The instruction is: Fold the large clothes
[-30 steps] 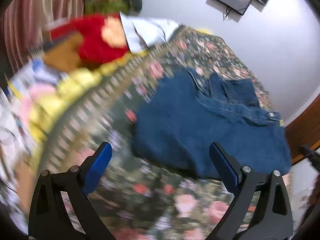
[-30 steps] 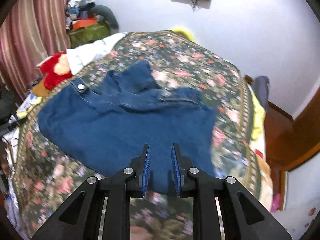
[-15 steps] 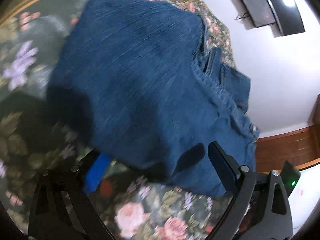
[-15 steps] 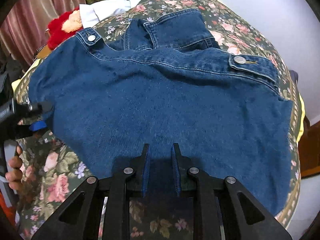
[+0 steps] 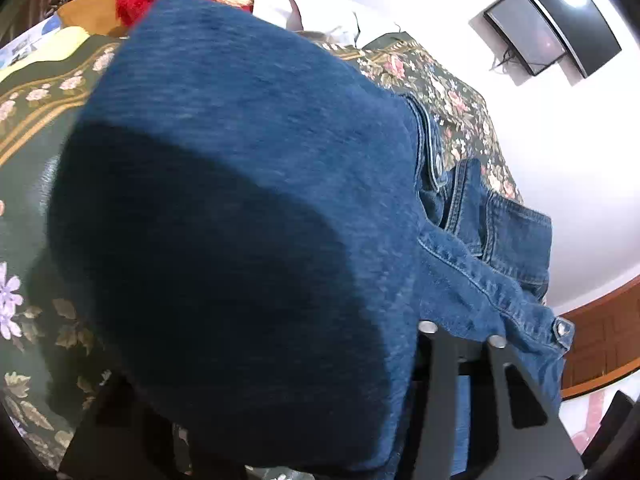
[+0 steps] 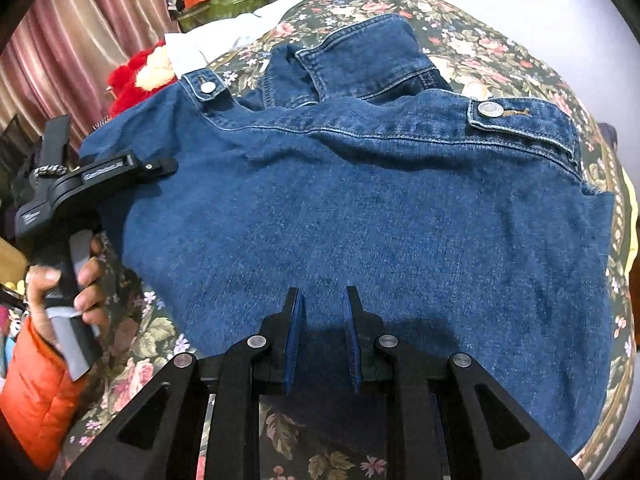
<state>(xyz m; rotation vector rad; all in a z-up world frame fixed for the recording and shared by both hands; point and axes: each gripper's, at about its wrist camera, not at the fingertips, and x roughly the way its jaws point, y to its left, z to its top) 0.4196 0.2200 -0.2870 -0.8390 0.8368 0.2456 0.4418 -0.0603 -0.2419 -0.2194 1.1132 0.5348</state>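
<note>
One denim jacket (image 6: 380, 208) lies spread on the floral bed (image 6: 500, 40), beside one red plush toy (image 6: 132, 76). Left tongs (image 6: 160, 166) have just been closing, denim between them; right tongs (image 6: 322, 336) are together on its hem.

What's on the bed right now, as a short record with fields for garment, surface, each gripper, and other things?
Garment: denim jacket, spread flat, collar at the far side
Surface: floral bedspread
Left gripper: at the jacket's left edge, jaws have just been closing with denim between them; firm grip unclear
Right gripper: shut, at the near hem
Hand: holds the left gripper's handle, orange sleeve
Other: red plush toy beyond the jacket
</note>
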